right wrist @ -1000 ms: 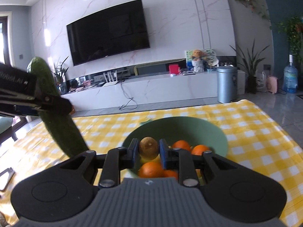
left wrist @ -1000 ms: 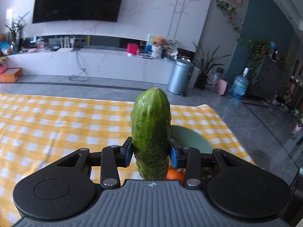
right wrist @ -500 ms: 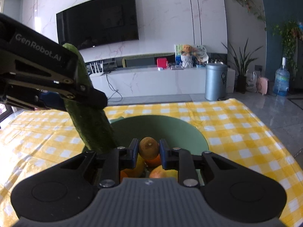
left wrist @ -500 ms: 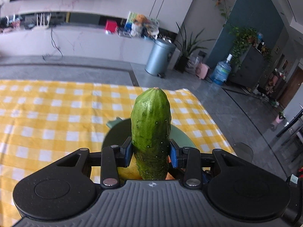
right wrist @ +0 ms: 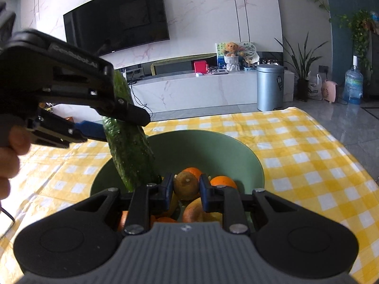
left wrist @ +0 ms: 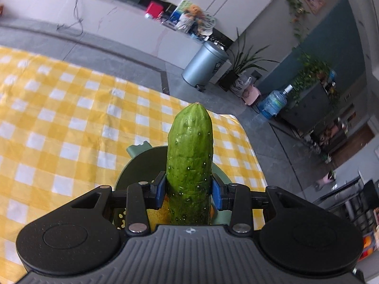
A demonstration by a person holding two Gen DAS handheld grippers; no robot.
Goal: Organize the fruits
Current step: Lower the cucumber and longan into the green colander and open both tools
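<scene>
While the left gripper [left wrist: 188,193] clamps the cucumber [left wrist: 189,165] across its lower part, its long axis runs up and away along the fingers, with the green bowl [left wrist: 132,168] on the checked tabletop [left wrist: 59,118] directly below. From the right wrist, the right gripper [right wrist: 186,189] is clamped on a brown kiwi [right wrist: 186,187] over the bowl [right wrist: 213,146], oranges [right wrist: 222,182] beneath. Tilted, the cucumber's [right wrist: 129,146] lower end dips inside the near-left rim, so I judge the piled fruit and the right gripper crowd its landing.

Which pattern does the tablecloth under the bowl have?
Yellow and white checks; the tablecloth shows best in the left wrist view.
</scene>
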